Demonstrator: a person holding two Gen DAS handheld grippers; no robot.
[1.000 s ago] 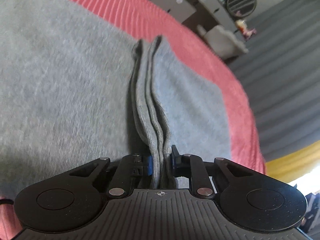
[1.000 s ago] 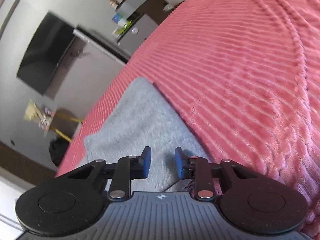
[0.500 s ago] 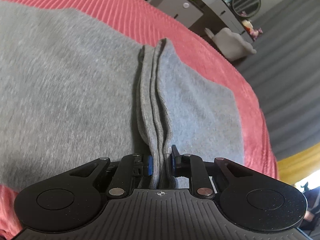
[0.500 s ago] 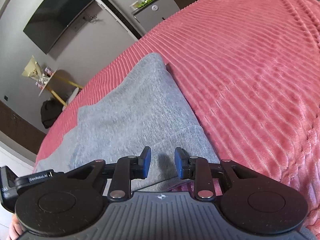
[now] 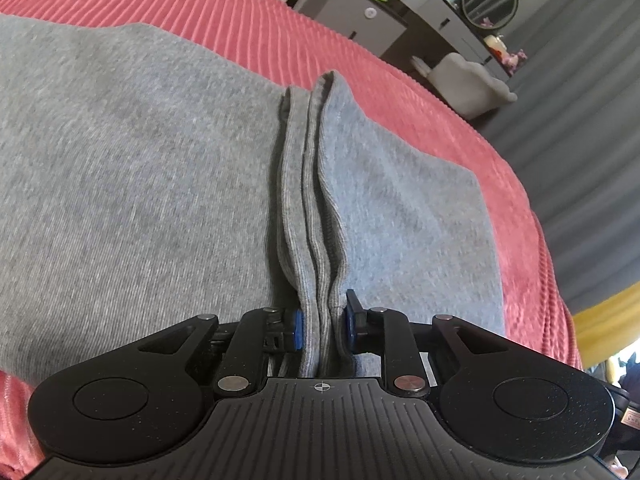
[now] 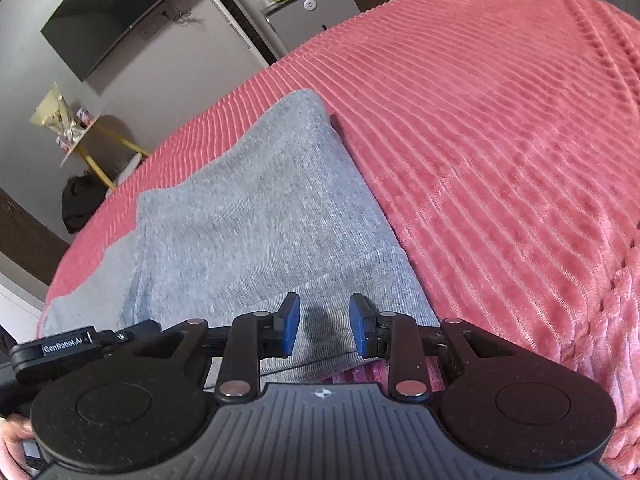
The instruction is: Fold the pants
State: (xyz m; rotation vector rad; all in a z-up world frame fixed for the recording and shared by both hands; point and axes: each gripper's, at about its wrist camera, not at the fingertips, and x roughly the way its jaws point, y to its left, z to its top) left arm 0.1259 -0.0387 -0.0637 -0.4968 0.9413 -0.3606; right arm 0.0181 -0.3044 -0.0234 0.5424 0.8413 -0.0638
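My left claw (image 5: 322, 322) is clamped on the stacked cuffs of the grey pants (image 5: 132, 168), whose length runs straight ahead across the pink bedspread (image 5: 248, 28). My right claw (image 6: 325, 326) hovers apart over the nearest hem.

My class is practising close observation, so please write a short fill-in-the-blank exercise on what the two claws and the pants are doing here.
1. The left claw is shut on the ribbed edge of the ____ pants.
2. The right claw is ____, with nothing between its pads.
3. The pants lie on a ribbed ____ bedspread.
4. In the right wrist view, a dark ____ hangs on the wall.

Missing words: grey; open; pink; television
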